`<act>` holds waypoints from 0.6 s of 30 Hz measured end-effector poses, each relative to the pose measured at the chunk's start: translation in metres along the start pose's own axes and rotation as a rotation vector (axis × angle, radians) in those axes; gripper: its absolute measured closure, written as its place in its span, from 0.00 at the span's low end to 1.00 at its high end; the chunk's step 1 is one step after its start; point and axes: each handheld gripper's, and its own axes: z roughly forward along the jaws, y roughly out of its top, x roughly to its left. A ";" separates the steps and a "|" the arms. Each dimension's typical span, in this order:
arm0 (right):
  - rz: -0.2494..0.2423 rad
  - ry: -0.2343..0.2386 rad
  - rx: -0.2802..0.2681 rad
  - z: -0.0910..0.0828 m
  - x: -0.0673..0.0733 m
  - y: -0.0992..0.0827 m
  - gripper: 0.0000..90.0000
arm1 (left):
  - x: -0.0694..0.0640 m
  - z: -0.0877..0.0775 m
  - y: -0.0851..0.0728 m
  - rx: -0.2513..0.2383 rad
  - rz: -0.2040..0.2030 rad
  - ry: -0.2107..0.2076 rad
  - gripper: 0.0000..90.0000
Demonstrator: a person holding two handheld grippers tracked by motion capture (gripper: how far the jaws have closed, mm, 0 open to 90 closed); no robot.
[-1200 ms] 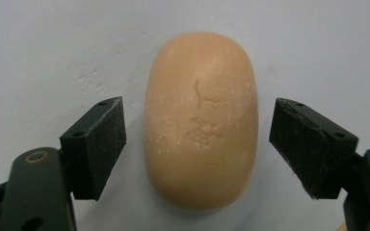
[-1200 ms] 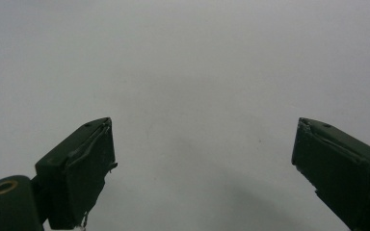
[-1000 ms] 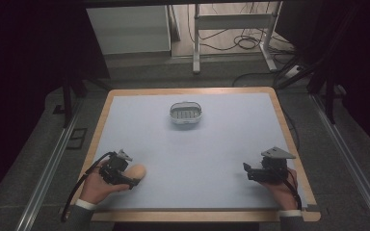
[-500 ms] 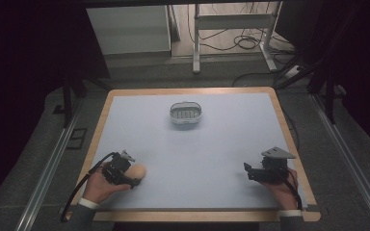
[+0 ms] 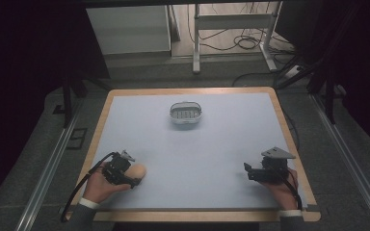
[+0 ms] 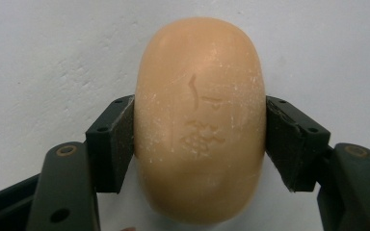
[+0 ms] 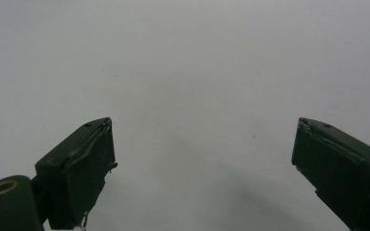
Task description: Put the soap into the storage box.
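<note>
Our left gripper's fingers (image 6: 113, 144) are closed on the long sides of the soap bar (image 6: 200, 125), one pad pressed flat against each flank, with the bar's rounded end jutting forward past them. From above, the left gripper (image 5: 134, 179) sits at the near left corner of the worktop (image 5: 221, 144), the soap (image 5: 137, 171) low over or resting on the surface; we cannot tell which. The right gripper (image 5: 247, 172) waits at the near right with its fingers (image 7: 79, 168) spread wide, nothing between them but bare worktop.

We judge the step to be lifting the soap and carrying it to the soap dish (image 5: 186, 113), which stands well apart at the far middle. To do it well, we should keep the squeeze steady, since the bar looks smooth and curved and could slip forward, hold it level in transit, and lower it into the dish before releasing.

The soap's top face bears a pressed emblem and strokes resembling characters; we cannot read them.
</note>
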 end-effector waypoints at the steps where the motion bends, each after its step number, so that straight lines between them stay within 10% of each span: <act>1: -0.001 -0.002 0.000 0.000 0.000 0.000 0.09 | 0.000 0.001 0.000 0.003 -0.001 -0.002 0.36; 18: 0.003 -0.014 0.009 0.000 -0.002 -0.001 0.09 | -0.001 0.000 0.001 -0.016 0.016 0.027 0.36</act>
